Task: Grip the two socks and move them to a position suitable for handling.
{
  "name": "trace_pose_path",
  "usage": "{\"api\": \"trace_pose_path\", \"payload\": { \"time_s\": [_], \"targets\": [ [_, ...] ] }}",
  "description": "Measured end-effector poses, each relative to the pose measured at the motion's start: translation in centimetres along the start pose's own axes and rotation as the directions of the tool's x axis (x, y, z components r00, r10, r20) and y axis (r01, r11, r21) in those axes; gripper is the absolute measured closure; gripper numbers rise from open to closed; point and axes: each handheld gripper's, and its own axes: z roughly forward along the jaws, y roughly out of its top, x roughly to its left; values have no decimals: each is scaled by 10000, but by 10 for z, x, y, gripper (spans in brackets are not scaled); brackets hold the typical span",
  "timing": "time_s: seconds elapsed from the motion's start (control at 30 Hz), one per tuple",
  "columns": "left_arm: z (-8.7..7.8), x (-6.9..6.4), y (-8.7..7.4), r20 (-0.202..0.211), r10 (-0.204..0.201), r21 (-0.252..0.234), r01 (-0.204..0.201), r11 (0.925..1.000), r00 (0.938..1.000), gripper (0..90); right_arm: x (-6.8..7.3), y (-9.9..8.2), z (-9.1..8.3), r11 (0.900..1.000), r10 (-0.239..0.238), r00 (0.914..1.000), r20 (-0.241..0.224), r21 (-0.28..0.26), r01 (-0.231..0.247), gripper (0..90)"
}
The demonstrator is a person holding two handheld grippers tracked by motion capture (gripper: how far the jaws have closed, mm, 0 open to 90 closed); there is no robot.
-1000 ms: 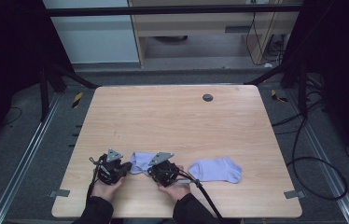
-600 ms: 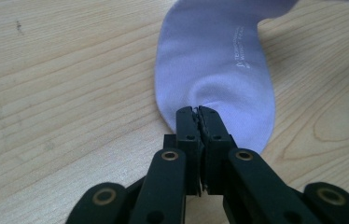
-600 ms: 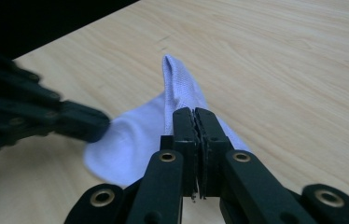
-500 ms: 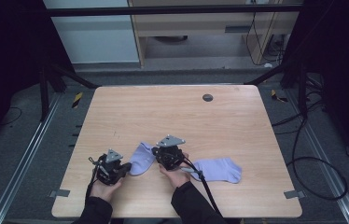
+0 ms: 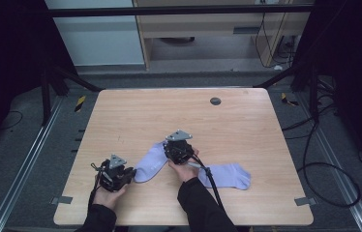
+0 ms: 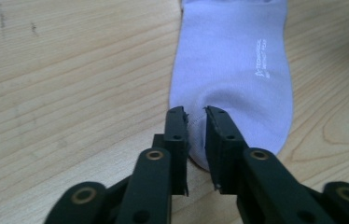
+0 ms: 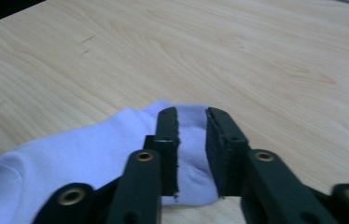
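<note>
We're looking at a lab-style recording bay, not a home. The plain wooden table [image 5: 184, 121] sits alone on grey carpet, with metal floor rails [image 5: 22, 169] running along both its sides. Dark frame bars [image 5: 169, 9] cross above its far edge, and black curtains close in left and right of it. Cables [image 5: 324, 159] loop on the floor to the table's right. Beyond the table stands a light wooden cabinet [image 5: 208, 24] beside a white panel [image 5: 92, 34].

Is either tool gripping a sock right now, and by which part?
Neither grips. Both have just been opening: the left tool straddles one end of the stretched sock, the right tool its other end, with gaps at the pads.
</note>
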Motion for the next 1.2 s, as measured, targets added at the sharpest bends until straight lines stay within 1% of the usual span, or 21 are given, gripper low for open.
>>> {"api": "trace_pose_path", "payload": {
  "time_s": [0.03, 0.07, 0.13, 0.2, 0.27, 0.37, 0.43, 0.5, 0.6, 0.67, 0.77, 0.8, 0.87, 0.97, 1.0, 1.07, 1.1, 1.13, 1.2],
  "targets": [
    [-1, 0, 0, -23, -19, -53, 19, 10000, 10000, 740, -2, 0, -1, 10000, -8, 10000, 82, -9, 8, 715],
    [-3, 0, 0, -37, -126, -136, 125, 9998, 9999, 723, -3, 0, -1, 9999, -105, 9999, 123, -2, 105, 714],
    [-5, 0, 0, -83, -338, -208, 337, 9992, 9994, 692, -7, -1, -2, 9998, -149, 9996, 232, 137, 146, 715],
    [-6, 0, -1, -154, -446, -175, 443, 9989, 9989, 677, -12, -3, 1, 9995, -127, 9996, 266, 301, 119, 719],
    [-5, -1, -2, -131, -639, -103, 637, 9979, 9979, 670, -15, -5, 4, 9989, -65, 9996, 285, 461, 52, 724],
    [-2, -2, -2, -171, -677, 81, 678, 9977, 9976, 668, -20, -12, 11, 9961, 237, 9995, 204, 839, -253, 729],
    [0, -3, -2, -179, -699, 204, 703, 9973, 9974, 669, -22, -16, 16, 9940, 331, 9992, 205, 1033, -350, 735],
    [2, -5, -3, -181, -726, 296, 731, 9969, 9972, 674, -23, -19, 18, 9932, 326, 9993, 179, 1109, -344, 742],
    [4, -6, -3, -111, -784, 444, 788, 9959, 9969, 708, -23, -21, 20, 9918, 386, 9992, 109, 1217, -396, 769],
    [6, -6, -2, -16, -770, 549, 770, 9955, 9970, 757, -22, -21, 21, 9911, 369, 9992, 149, 1277, -385, 800],
    [7, -4, -2, 140, -906, 575, 896, 9943, 9958, 825, -22, -22, 22, 9901, 403, 9991, 97, 1345, -413, 869],
    [7, -3, -2, 225, -1001, 581, 987, 9934, 9947, 841, -22, -22, 22, 9897, 452, 9989, 78, 1354, -459, 879],
    [6, -2, -1, 249, -1025, 547, 1011, 9934, 9944, 858, -22, -22, 22, 9892, 524, 9986, 43, 1367, -525, 886],
    [0, -1, 1, 137, -991, 221, 988, 9949, 9950, 867, -22, -20, 15, 9906, 722, 9973, -138, 1171, -701, 889],
    [-3, 1, 2, 30, -939, 19, 938, 9956, 9956, 867, -22, -19, 12, 9916, 740, 9970, -220, 1084, -712, 889],
    [-9, 5, 4, -253, -870, -202, 865, 9960, 9959, 867, -19, -17, 1, 9940, 783, 9956, -506, 805, -741, 889],
    [-10, 6, 5, -343, -829, -238, 821, 9963, 9960, 868, -17, -16, -5, 9958, 650, 9961, -591, 685, -609, 889],
    [-12, 8, 5, -543, -720, -254, 707, 9972, 9959, 868, -16, -15, -7, 9963, 619, 9962, -620, 642, -579, 889],
    [-15, 13, 7, -819, -703, -347, 676, 9971, 9942, 867, -11, -15, -16, 9973, 578, 9951, -803, 492, -539, 889]
  ]
}}
